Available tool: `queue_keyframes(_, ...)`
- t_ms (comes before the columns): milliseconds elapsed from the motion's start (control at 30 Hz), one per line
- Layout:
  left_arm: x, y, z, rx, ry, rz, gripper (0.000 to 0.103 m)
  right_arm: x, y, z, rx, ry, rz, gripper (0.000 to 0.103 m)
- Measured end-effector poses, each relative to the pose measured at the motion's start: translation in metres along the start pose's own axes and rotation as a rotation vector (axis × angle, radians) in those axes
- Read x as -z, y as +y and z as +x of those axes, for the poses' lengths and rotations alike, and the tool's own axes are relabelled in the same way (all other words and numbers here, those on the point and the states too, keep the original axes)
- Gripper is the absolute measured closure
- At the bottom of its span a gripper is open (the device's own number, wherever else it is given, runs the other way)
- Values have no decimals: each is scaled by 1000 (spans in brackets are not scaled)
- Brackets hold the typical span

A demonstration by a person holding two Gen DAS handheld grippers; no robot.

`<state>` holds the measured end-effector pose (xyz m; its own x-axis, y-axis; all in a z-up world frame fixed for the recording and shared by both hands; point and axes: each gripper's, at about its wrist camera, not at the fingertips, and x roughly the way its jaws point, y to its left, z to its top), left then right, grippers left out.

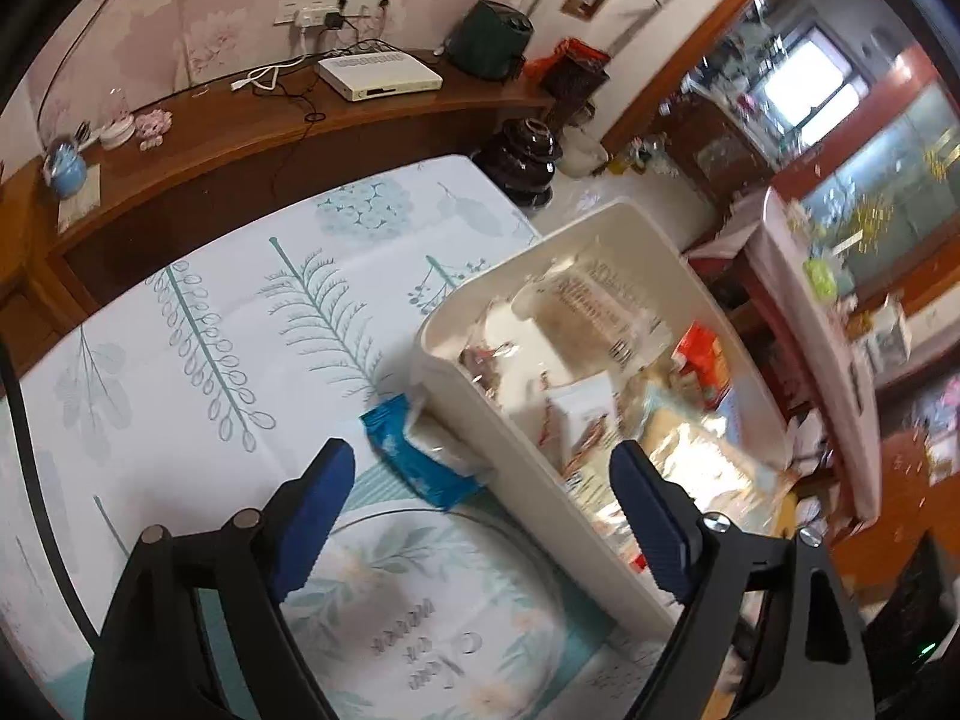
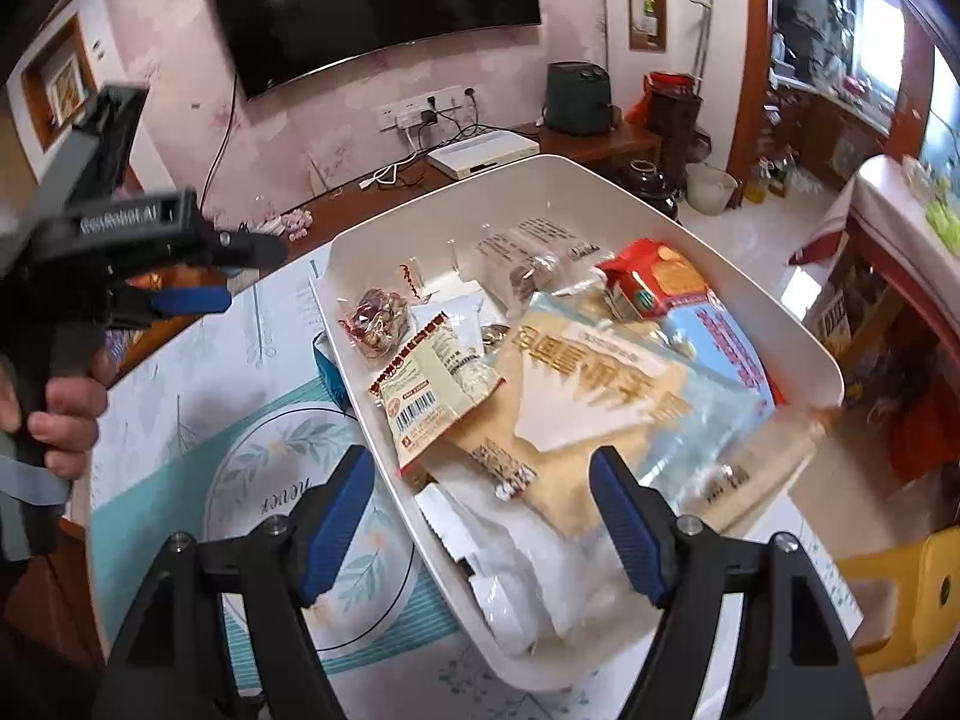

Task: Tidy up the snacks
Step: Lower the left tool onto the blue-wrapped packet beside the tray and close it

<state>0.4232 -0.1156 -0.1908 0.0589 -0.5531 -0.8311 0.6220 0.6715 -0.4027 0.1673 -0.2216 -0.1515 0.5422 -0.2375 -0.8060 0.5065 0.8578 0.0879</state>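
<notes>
A white plastic bin stands on the table, filled with several snack packets, among them a large beige bag, a red packet and a barcode sachet. A blue snack packet lies on the tablecloth against the bin's left wall; only its edge shows in the right wrist view. My left gripper is open and empty just above and before the blue packet. My right gripper is open and empty over the bin's near end. The left gripper also shows in the right wrist view.
The table carries a leaf-print cloth. Behind it runs a wooden TV shelf with a white set-top box and cables. Dark jars stand on the floor beyond. A yellow stool is at the right.
</notes>
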Motion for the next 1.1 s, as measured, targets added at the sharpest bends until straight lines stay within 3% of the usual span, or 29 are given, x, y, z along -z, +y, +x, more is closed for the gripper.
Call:
queue_keyframes(167,7,3,20,-31,52,119,13,9,-4,-10,-45,-1,41,28)
queue_keyframes(367,20,2,43,-37,72,256,7,18,-11,-15,-63,61,142,23)
queue_keyframes(633,35,-2,72,-49,56,375,7,38,-38,-25,77,78,339,21)
queue_keyframes(933,32,9,95,-49,28,368,7,45,-57,-25,127,58,421,21)
queue_keyframes(1033,31,12,98,-43,27,358,17,47,-58,-22,132,70,425,21)
queue_keyframes(1100,31,14,100,-36,25,357,18,48,-57,-21,131,75,425,21)
